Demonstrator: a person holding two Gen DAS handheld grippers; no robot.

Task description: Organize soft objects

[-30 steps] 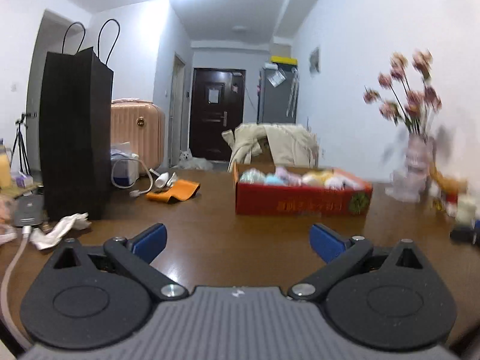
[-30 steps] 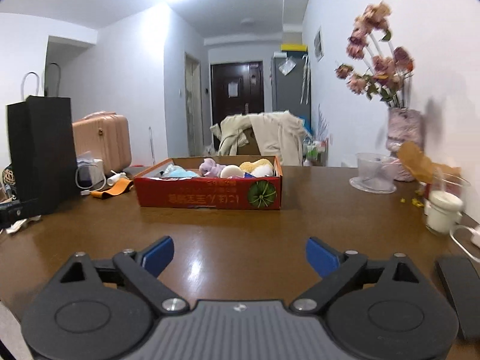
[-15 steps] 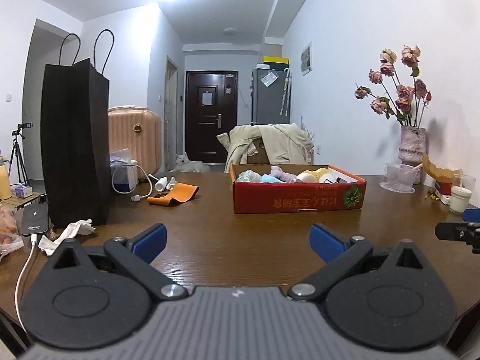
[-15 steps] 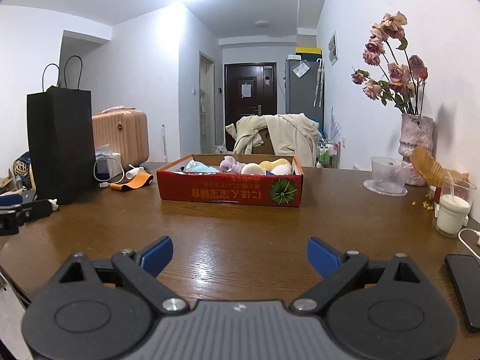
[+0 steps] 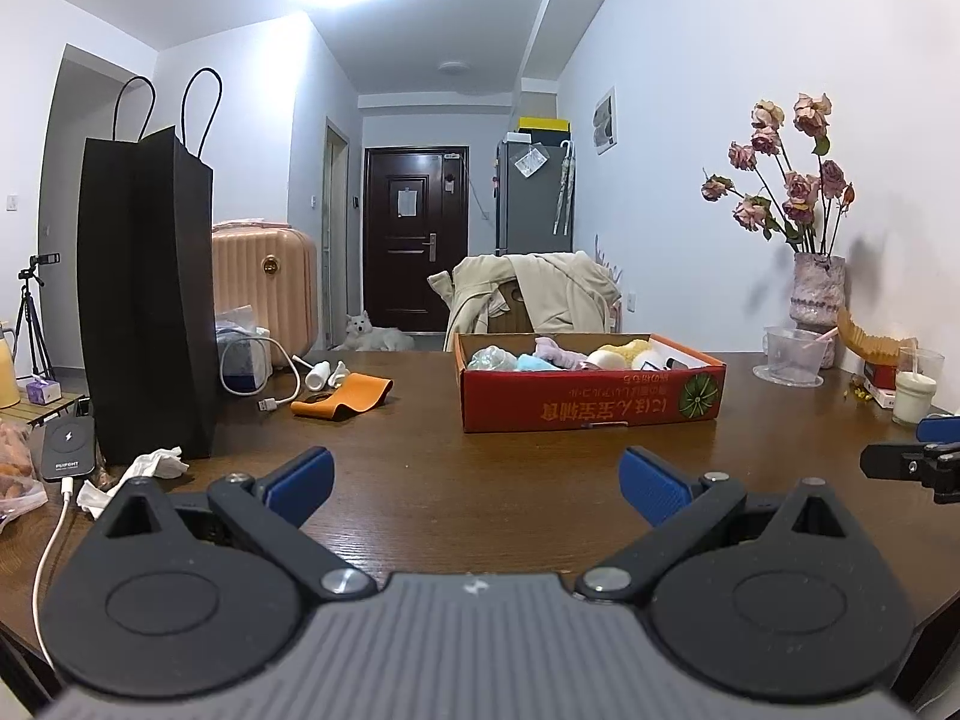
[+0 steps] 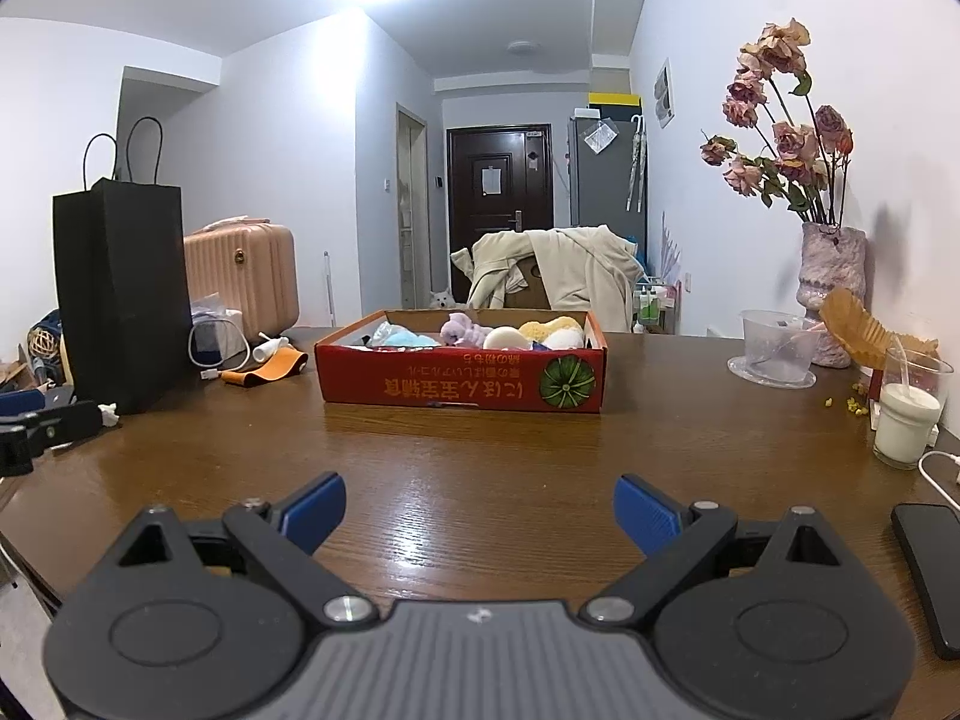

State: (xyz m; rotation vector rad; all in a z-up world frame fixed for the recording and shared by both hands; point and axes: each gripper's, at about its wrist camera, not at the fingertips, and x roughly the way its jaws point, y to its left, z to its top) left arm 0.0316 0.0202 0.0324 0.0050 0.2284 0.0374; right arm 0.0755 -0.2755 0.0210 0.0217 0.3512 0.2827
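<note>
A red cardboard box [image 5: 591, 408] [image 6: 462, 384] sits on the brown wooden table [image 5: 480, 480] [image 6: 480, 462], well ahead of both grippers. It holds several soft things: a blue one [image 6: 403, 338], a purple plush [image 6: 465, 328], white balls [image 6: 504, 337] and a yellow sponge [image 6: 549, 327]. My left gripper [image 5: 474, 483] is open and empty above the table's near edge. My right gripper [image 6: 479, 507] is open and empty too. The right gripper's tip shows at the right edge of the left wrist view [image 5: 912, 459].
A tall black paper bag [image 5: 147, 294] [image 6: 120, 294] stands at the left with crumpled tissue [image 5: 153, 465], a power bank [image 5: 67, 450], cables and an orange strap [image 5: 342, 399]. At the right stand a flower vase [image 6: 831, 288], plastic cups [image 6: 777, 348], a white jar [image 6: 906, 426] and a phone [image 6: 930, 576].
Both grippers have risen and steadied, so the box sits lower and farther in view. The left view has swung from blurred to sharp. Jaws stayed open.
</note>
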